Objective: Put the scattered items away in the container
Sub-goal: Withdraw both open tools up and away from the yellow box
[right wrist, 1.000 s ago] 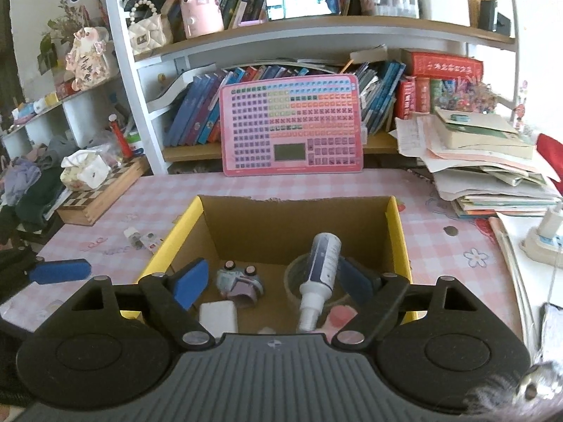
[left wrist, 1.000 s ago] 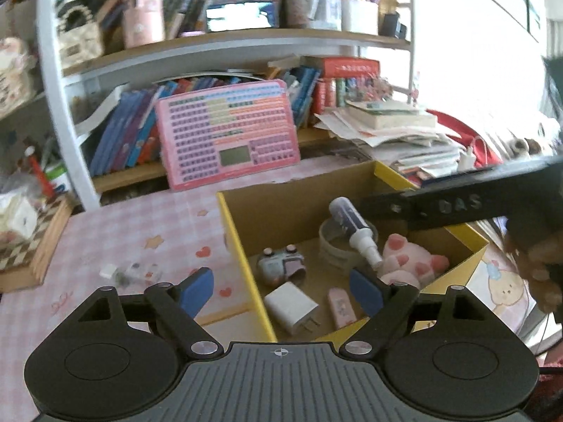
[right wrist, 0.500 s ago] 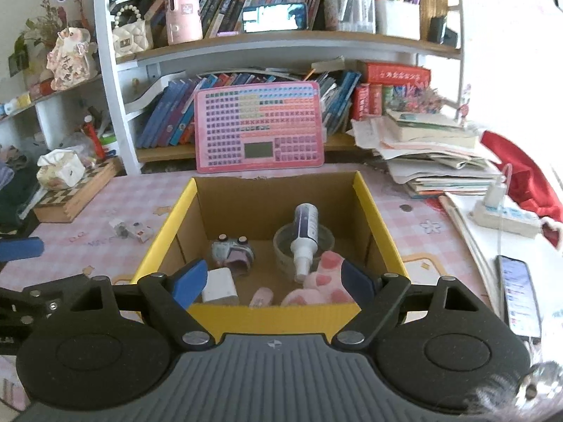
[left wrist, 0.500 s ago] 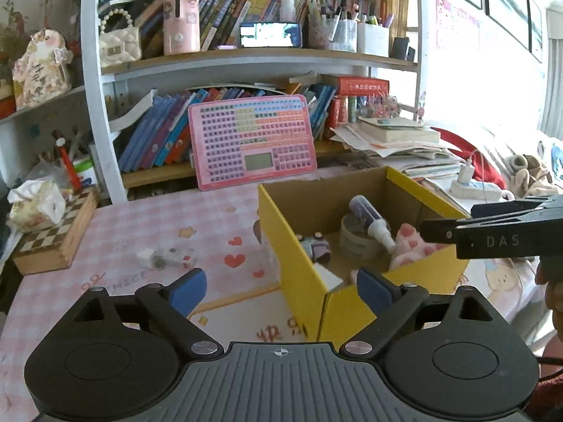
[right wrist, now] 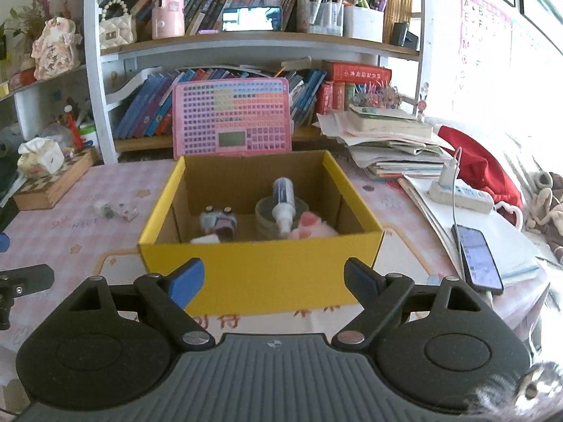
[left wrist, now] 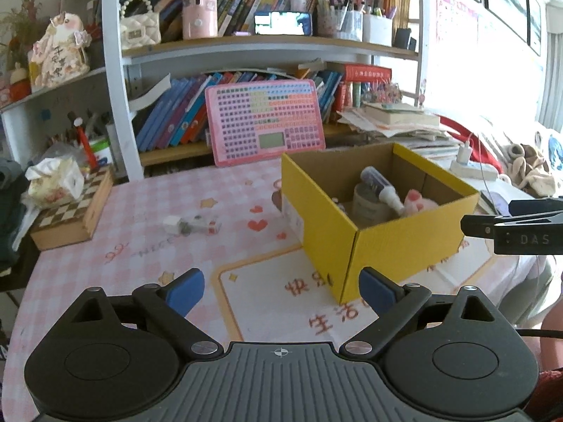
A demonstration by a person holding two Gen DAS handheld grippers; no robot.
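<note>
A yellow cardboard box (right wrist: 260, 274) stands on the pink checked table. It holds a spray bottle (right wrist: 283, 200) leaning on a round clear container (right wrist: 267, 214), a pink plush (right wrist: 309, 228), a small grey toy (right wrist: 218, 223) and a white charger (right wrist: 206, 239). Small loose items (left wrist: 191, 225) lie on the table left of the box (left wrist: 380, 242). My right gripper (right wrist: 273, 279) hangs before the box's front wall, jaws opening, nothing between them. My left gripper (left wrist: 281, 292) is near the box's left corner, jaws opening and also empty.
A pink keyboard-like board (left wrist: 264, 123) leans on the bookshelf behind. A chequered wooden box (left wrist: 70, 218) with a tissue pack sits at the left. Right of the box lie a phone (right wrist: 476, 258), a power strip (right wrist: 461, 197) and stacked papers (right wrist: 387, 144).
Both grippers have drawn back from over the box toward the table's near edge, and their jaws stand wider. The bottle and the other things in the box have not moved.
</note>
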